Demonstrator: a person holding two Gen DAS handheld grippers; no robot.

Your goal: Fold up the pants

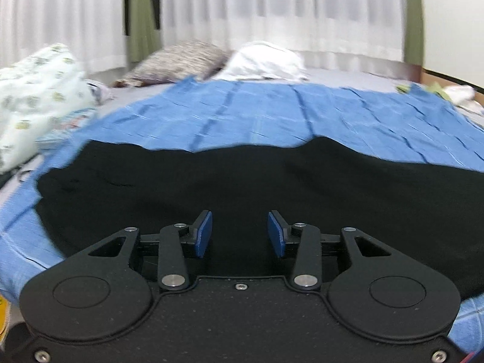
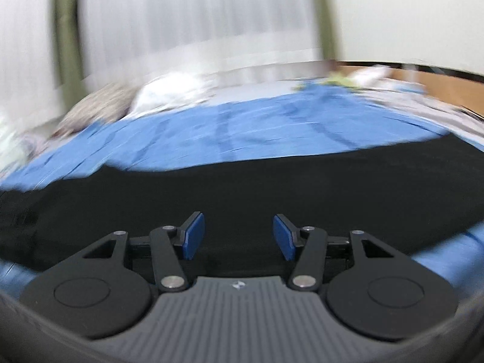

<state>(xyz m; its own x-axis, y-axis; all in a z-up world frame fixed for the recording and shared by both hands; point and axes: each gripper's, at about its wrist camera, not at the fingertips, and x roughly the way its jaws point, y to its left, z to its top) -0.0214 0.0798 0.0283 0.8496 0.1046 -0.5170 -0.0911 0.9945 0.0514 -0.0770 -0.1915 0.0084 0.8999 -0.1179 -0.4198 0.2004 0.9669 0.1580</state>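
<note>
Nearest in each view, a gripper is seen above black cloth. The left gripper has its jaws apart with nothing between them, and the right gripper is likewise open and empty. The black pants are spread across the near part of a blue checked blanket on the bed. The cloth is judged to be soft, light and limp, so it will sag and wrinkle when lifted; it is best pinched at an edge or a corner, with both grippers well apart. The pants' left end is shown sharply in the left view only; the right view is blurred. Further away, pillows are seen in front of white curtains.
</note>
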